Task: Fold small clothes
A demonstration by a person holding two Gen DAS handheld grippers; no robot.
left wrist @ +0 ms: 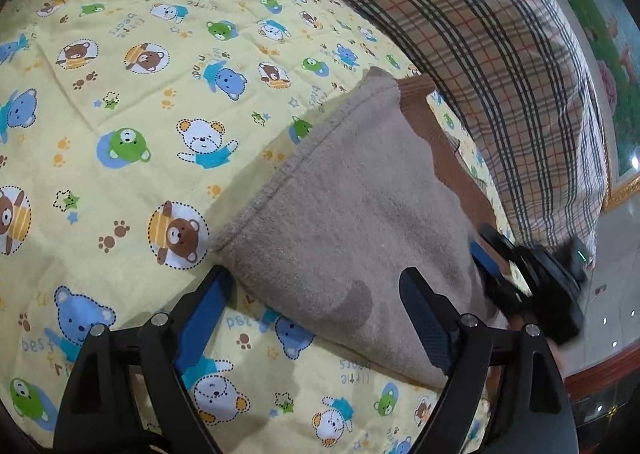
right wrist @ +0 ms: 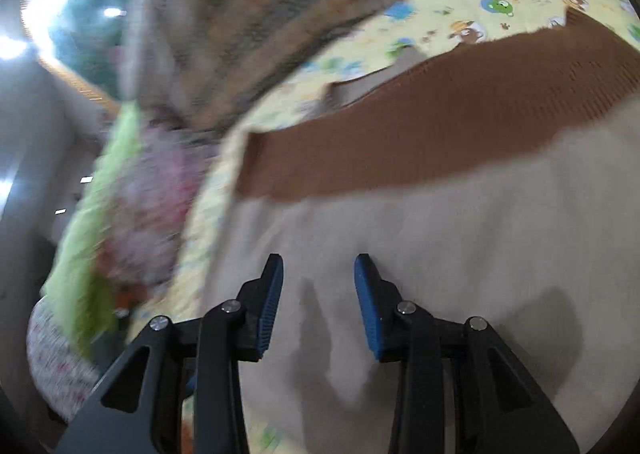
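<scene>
The small beige garment [left wrist: 352, 213] is a matt, fuzzy knit cloth with a stitched hem, and its brown band [right wrist: 420, 133] is ribbed knit. It lies on a yellow bear-print sheet [left wrist: 140, 113] of soft, matt quilted cotton, beside a plaid blanket [left wrist: 500, 53] of flat woven cloth. The left gripper [left wrist: 316, 294] and right gripper [right wrist: 319, 270] are matt black plastic with bright metal pins and ridged blue pads [right wrist: 366, 294], and the floor [left wrist: 616, 302] is glossy.
</scene>
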